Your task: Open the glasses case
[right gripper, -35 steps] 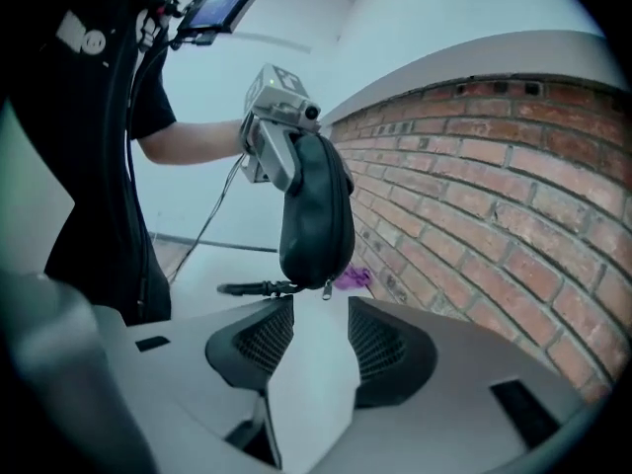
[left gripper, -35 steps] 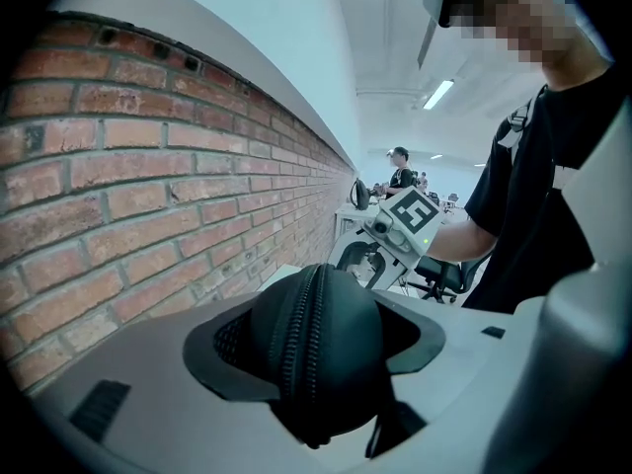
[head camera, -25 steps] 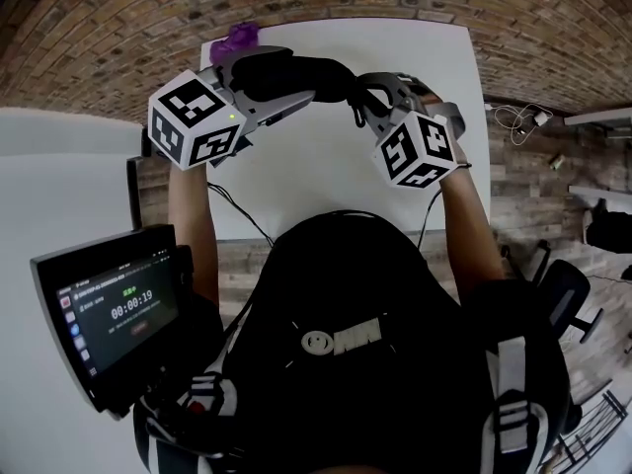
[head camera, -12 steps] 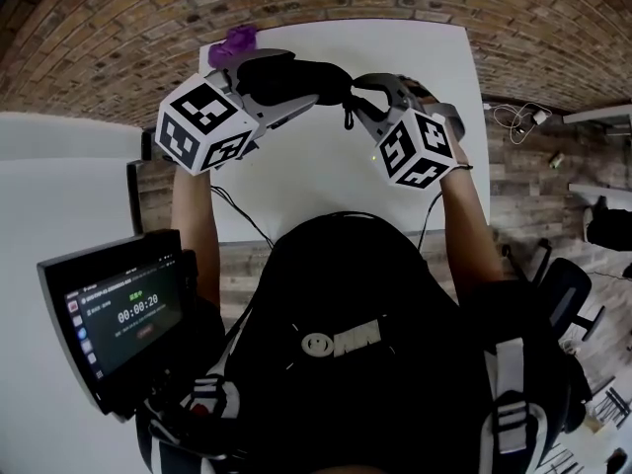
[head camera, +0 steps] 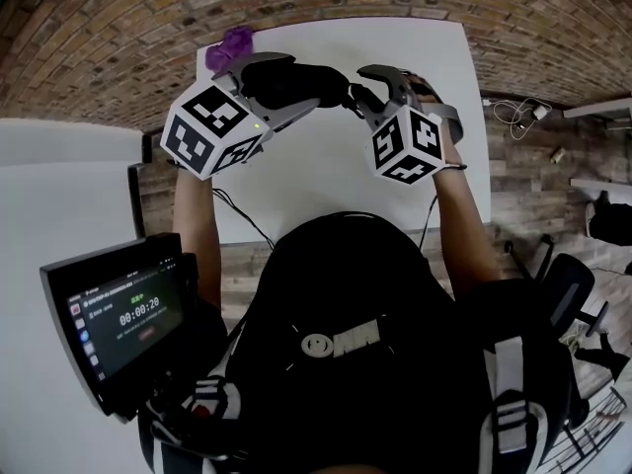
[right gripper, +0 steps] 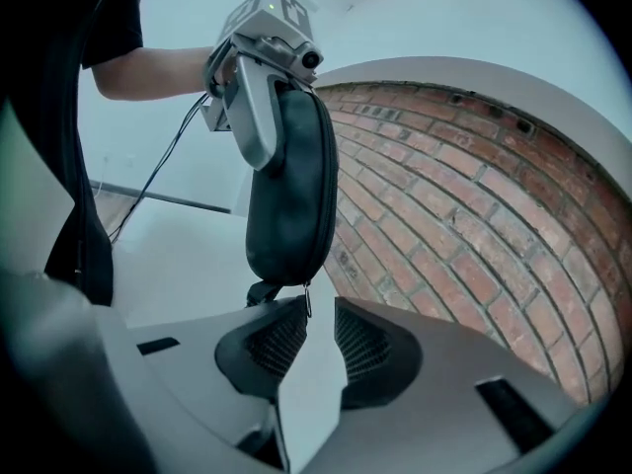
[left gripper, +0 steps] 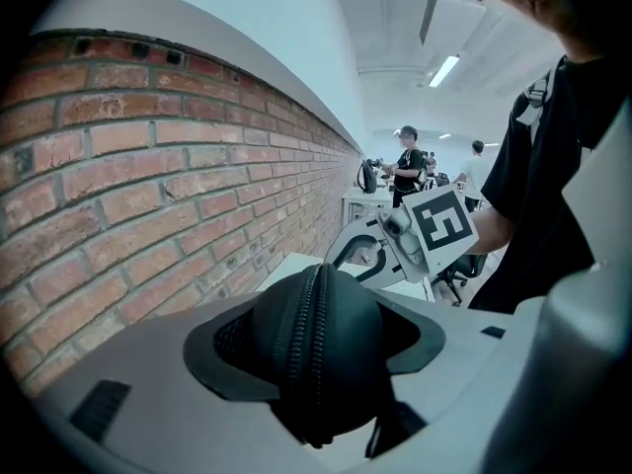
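I note glasses case (head camera: 296, 82) in my left tool (head camera: 281, 89), above the bench (head camera: 326, 166), far half; small object (head camera: 235, 39), possibly cloth, at its far left corner; screen (head camera: 114, 314) nearer, left.

I count two hand-held grippers: the left hand-held gripper (left gripper: 318, 349) and the right hand-held gripper (right gripper: 316, 334). There is one glasses case (head camera: 293, 81), one white table (head camera: 326, 171), one purple thing (head camera: 233, 40), one screen (head camera: 118, 316) and two persons (left gripper: 407, 161).

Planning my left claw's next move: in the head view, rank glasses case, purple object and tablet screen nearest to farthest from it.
1. Glasses case, gripped in the left claw.
2. Purple object, far-left corner of the table.
3. Tablet screen, at the view's lower left.
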`<control>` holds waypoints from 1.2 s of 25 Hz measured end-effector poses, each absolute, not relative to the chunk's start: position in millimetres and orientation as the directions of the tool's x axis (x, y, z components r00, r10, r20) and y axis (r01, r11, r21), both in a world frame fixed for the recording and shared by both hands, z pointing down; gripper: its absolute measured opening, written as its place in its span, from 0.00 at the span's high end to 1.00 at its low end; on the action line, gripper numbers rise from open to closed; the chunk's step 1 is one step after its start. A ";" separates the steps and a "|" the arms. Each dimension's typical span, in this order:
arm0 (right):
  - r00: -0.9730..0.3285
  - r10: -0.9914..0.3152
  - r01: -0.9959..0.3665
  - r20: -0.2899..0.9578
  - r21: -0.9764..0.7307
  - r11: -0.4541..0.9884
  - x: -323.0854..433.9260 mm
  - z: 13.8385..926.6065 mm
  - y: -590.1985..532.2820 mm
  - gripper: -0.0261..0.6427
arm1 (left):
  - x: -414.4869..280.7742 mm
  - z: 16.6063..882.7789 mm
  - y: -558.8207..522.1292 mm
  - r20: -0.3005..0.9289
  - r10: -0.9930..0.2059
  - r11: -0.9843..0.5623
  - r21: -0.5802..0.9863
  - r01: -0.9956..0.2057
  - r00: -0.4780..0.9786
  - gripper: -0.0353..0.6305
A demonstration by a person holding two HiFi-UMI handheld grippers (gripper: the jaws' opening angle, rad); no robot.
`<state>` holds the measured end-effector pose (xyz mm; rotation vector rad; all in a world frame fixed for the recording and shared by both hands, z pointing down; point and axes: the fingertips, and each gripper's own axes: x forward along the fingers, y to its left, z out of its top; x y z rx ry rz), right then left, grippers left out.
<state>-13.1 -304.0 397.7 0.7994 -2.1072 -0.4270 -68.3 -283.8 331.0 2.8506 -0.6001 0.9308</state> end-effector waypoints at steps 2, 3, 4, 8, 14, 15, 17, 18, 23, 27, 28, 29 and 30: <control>-0.465 -0.660 -0.358 0.590 0.556 0.750 -17.2 401.0 -301.1 0.83 | -67.5 332.2 -283.2 0.593 -0.333 -0.921 -0.040 -0.387 0.733 0.50; -0.464 -0.660 -0.341 0.592 0.568 0.749 -19.4 402.7 -300.0 0.83 | -66.0 332.1 -282.6 0.592 -0.327 -0.923 -0.032 -0.384 0.737 0.50; -0.461 -0.662 -0.325 0.591 0.582 0.746 -21.5 404.1 -299.2 0.83 | -64.4 331.6 -281.9 0.587 -0.321 -0.924 -0.021 -0.382 0.743 0.50; -0.441 -0.702 -0.292 0.559 0.651 0.701 -24.9 404.4 -299.3 0.95 | -64.1 327.0 -283.9 0.557 -0.322 -0.917 0.017 -0.399 0.765 0.51; -0.513 -0.729 -0.407 0.453 0.619 0.672 -25.6 392.6 -301.7 0.95 | -65.2 311.2 -286.6 0.450 -0.331 -0.901 0.110 -0.419 0.829 0.53; -0.526 -0.733 -0.437 0.432 0.602 0.668 -25.2 390.0 -301.9 0.95 | -64.6 307.9 -286.9 0.430 -0.334 -0.899 0.122 -0.420 0.839 0.53; -0.549 -0.731 -0.486 0.406 0.556 0.674 -25.5 387.2 -302.6 0.95 | -64.0 303.4 -287.7 0.403 -0.339 -0.898 0.132 -0.421 0.850 0.53; -0.561 -0.725 -0.506 0.400 0.527 0.683 -26.0 387.2 -302.9 0.95 | -64.0 302.6 -288.2 0.396 -0.341 -0.897 0.134 -0.421 0.852 0.53; -0.654 -0.637 -0.525 0.407 0.362 0.770 -31.2 396.3 -293.1 0.95 | -64.1 296.8 -287.3 0.335 -0.338 -0.893 0.182 -0.412 0.880 0.53; -0.732 -0.593 -0.563 0.336 0.193 0.804 -32.1 393.8 -290.3 0.95 | -65.6 288.5 -290.8 0.255 -0.351 -0.882 0.234 -0.410 0.901 0.53; -0.750 -0.581 -0.565 0.317 0.149 0.811 -32.9 392.4 -289.5 0.95 | -66.0 286.4 -292.0 0.234 -0.357 -0.877 0.250 -0.411 0.904 0.53; -0.766 -0.567 -0.562 0.301 0.112 0.819 -33.9 391.3 -287.7 0.95 | -66.3 284.0 -293.0 0.214 -0.362 -0.872 0.267 -0.411 0.907 0.53; -0.781 -0.556 -0.558 0.285 0.081 0.826 -34.7 389.9 -285.6 0.95 | -66.6 281.4 -293.7 0.197 -0.366 -0.867 0.284 -0.410 0.909 0.53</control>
